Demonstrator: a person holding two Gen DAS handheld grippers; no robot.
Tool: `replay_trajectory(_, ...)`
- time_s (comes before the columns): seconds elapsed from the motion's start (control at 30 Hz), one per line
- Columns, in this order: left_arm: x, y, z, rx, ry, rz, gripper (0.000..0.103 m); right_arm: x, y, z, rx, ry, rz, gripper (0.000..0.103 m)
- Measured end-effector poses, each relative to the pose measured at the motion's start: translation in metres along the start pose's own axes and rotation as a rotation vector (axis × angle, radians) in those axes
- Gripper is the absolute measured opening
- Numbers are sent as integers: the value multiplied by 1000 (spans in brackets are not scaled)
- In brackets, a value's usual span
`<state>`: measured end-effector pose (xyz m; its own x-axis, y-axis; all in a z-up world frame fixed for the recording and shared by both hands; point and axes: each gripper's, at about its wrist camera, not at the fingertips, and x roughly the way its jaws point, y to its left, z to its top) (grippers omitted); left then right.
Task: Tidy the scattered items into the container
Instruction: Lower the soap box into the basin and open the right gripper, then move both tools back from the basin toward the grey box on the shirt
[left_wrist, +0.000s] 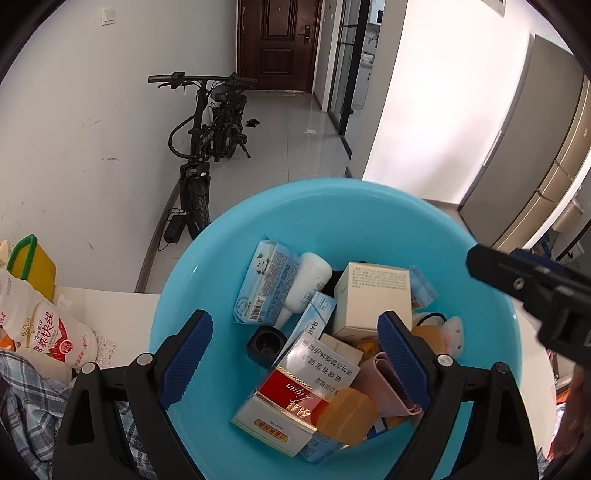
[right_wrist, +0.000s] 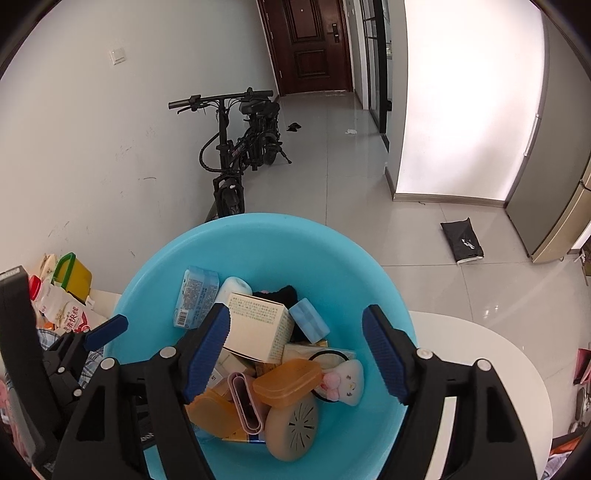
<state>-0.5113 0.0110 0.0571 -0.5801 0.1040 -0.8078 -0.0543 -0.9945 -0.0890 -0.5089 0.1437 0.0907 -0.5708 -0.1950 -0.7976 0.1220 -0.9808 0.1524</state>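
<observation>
- Blue basin (left_wrist: 343, 218) sits on the white table (right_wrist: 491, 343), already heaped with small stuff: red-and-white carton (left_wrist: 291, 395), cream box (left_wrist: 373, 295), tissue pack (left_wrist: 266, 282), white bottle (left_wrist: 306, 284), orange soap case (right_wrist: 286, 376), pink folded pouch (right_wrist: 245, 402), tan round vented disc (right_wrist: 293, 424), small plush toy (right_wrist: 345, 380).
- Left gripper (left_wrist: 295, 354) hovers over the basin's near side, fingers (left_wrist: 190, 362) spread wide, nothing between them.
- Right gripper (right_wrist: 295, 350) also above the pile, fingers (right_wrist: 384, 354) apart and empty; it's visible from the left view at the right edge too.
- Step judged: late stage, looks like just after a drop or a check over the container; most scattered items seem collected.
- Left over on the table to the left of the basin: milk drink bottle (left_wrist: 55, 332), blister pill sheet (left_wrist: 105, 347), plaid cloth (left_wrist: 26, 391), yellow box with green handle (left_wrist: 31, 266). Can't tell which of these count as task items.
- Next move probably: left gripper swings left out of the basin, lines the open fingers up on the bottle or pill sheet, closes, carries back.
- Pill sheet lies flat, likely fiddly to pinch; bottle looks easier.
- Pile is high near the front rim, so drop toward the far, emptier side.
</observation>
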Motion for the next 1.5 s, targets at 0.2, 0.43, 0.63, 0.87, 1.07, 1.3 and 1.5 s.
replay_trajectory(0.2,-9,3,2,24,-7,9,93,3,-4,-5,-25,10,-19,73)
replay_trajectory(0.43,-14,9,-1,30,0,-5,93,1,-14,-6,5,2,2,73)
replay_trajectory(0.63,-21,9,-1,7,-13,-32,93,-3,-16,-9,-15,-13,12,73)
replay_trajectory(0.87,-22,9,-2,-9,4,-58,93,-10,-17,-12,-23,-27,51,73)
replay_trajectory(1.07,-31,8,-4,42,-13,-41,93,-17,-17,-20,-63,-40,94,73)
replay_trajectory(1.3,-43,-3,-16,171,-13,-14,93,-27,-6,-37,-141,-28,145,73)
replay_trajectory(1.5,-63,-5,-34,215,-26,-39,93,-41,2,-48,-198,-43,151,73)
